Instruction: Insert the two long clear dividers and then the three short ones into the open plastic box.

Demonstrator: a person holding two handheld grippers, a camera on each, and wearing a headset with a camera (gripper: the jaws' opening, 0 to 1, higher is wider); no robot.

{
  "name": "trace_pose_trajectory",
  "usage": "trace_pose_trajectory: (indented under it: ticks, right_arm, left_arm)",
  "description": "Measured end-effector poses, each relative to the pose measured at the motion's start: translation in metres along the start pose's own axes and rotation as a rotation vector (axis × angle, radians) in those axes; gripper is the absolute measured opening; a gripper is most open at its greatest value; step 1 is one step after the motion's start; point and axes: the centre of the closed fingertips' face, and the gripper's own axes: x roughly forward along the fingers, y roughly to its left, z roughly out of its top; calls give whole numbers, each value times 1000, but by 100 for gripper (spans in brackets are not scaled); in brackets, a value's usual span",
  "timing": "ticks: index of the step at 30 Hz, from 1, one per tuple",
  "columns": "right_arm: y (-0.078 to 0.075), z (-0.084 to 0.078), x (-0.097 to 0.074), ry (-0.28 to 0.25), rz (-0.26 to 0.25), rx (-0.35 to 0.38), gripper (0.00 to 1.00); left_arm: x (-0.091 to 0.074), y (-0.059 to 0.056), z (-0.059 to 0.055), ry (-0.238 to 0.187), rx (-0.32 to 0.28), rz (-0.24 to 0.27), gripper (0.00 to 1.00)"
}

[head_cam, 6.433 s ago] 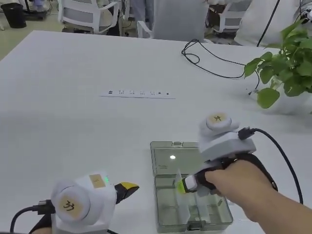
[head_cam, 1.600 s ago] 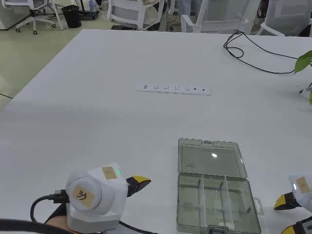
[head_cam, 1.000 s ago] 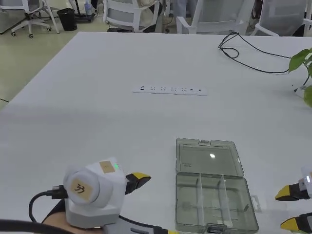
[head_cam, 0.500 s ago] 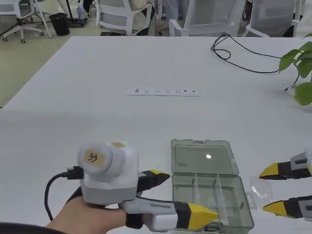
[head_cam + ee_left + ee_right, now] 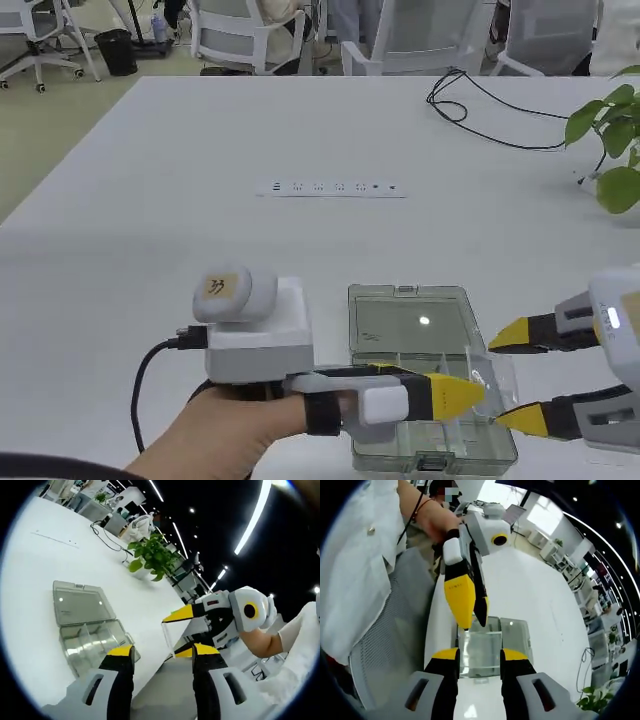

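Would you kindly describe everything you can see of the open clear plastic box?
The grey-tinted clear plastic box lies open on the white table, its hinged lid flat behind the tray. Clear dividers stand in the tray. The left gripper hangs over the tray, hiding part; whether it touches is unclear.

An office. Swivel chairs [image 5: 235, 35] stand at the long white tabletop's [image 5: 130, 220] edge beyond the fingers [image 5: 450, 392]. Strip lights [image 5: 255, 515] run overhead.

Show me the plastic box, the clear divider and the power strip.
plastic box [image 5: 405, 325]: head view, open lid.
clear divider [image 5: 480, 652]: right gripper view, flat middle.
power strip [image 5: 330, 187]: head view, its middle.
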Motion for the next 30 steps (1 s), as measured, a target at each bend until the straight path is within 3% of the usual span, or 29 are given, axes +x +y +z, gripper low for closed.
trace_pose_trajectory:
  ticks: [7,15,22,30]
  right_arm:
    - [2,14,-1,-17,1,-13,33]
    - [4,15,-3,-11,-3,-14,33]
    - [6,14,-5,2,-6,-24,33]
    - [6,16,-6,4,-16,-45,33]
  left_arm:
    - [8,-11,-4,4,-41,-48,24]
    - [10,-13,-6,11,-53,-58,7]
    - [12,-17,-9,20,-61,-70,0]
    - [11,-16,-9,4,-82,-68,0]
